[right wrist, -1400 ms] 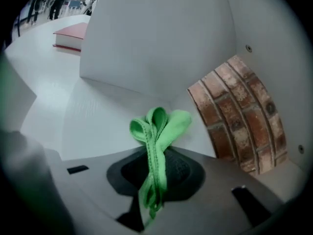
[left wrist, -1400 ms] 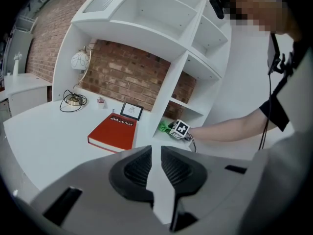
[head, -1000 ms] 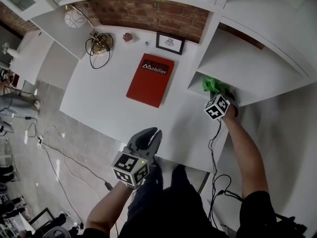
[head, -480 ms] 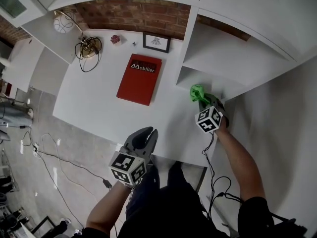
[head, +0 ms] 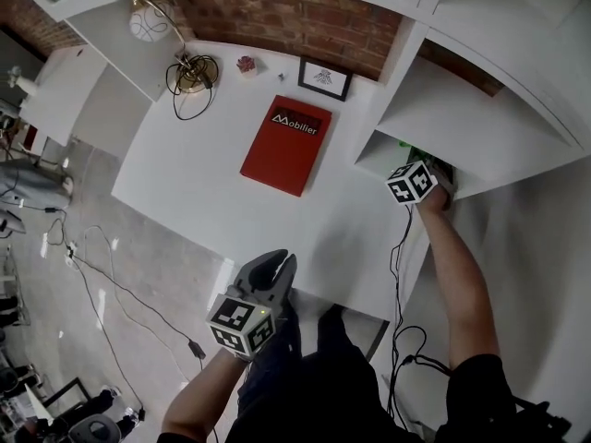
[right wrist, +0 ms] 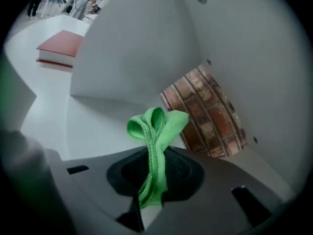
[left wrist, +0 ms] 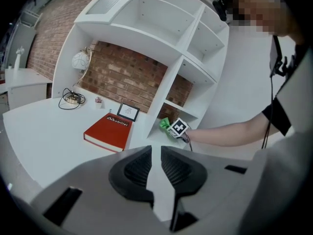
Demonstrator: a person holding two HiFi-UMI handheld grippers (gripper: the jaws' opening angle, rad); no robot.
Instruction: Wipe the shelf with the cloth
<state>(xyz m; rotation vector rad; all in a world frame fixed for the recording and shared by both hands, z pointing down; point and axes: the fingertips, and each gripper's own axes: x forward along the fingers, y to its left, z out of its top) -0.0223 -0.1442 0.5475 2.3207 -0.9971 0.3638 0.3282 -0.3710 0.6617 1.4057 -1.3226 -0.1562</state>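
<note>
**Cloth deep in the lowest compartment, mid-wipe**

The bright green microfibre cloth [right wrist: 156, 131] is bunched into a folded loop and pinched between the jaws of the right tongs [right wrist: 154, 176], which are clenched on its lower part. The loose fold stands out ahead of the jaw tips. That looks deliberate: the soft bulge leads, so fabric rather than plastic should meet the white shelf floor [right wrist: 98, 124]. From the right gripper view I cannot tell whether the fold touches the floor or hangs just above it.

The cloth is inside the lowest compartment of the white shelf unit, near the exposed red-brick back wall [right wrist: 208, 111]. The white upright side panel [right wrist: 132, 43] closes the left side. Room for a stroke seems to lie outward, toward the open front edge, where the compartment floor runs on into the white surface [head: 203, 183]. The back corner is tight, so a push further in would likely jam the fold against the brick.

The left tongs [head: 273, 271] hang idle over the near edge of the surface, jaws drawn close with only a slit between and nothing held. A red hardback book [head: 286, 146] lies well apart from the compartment mouth.
</note>
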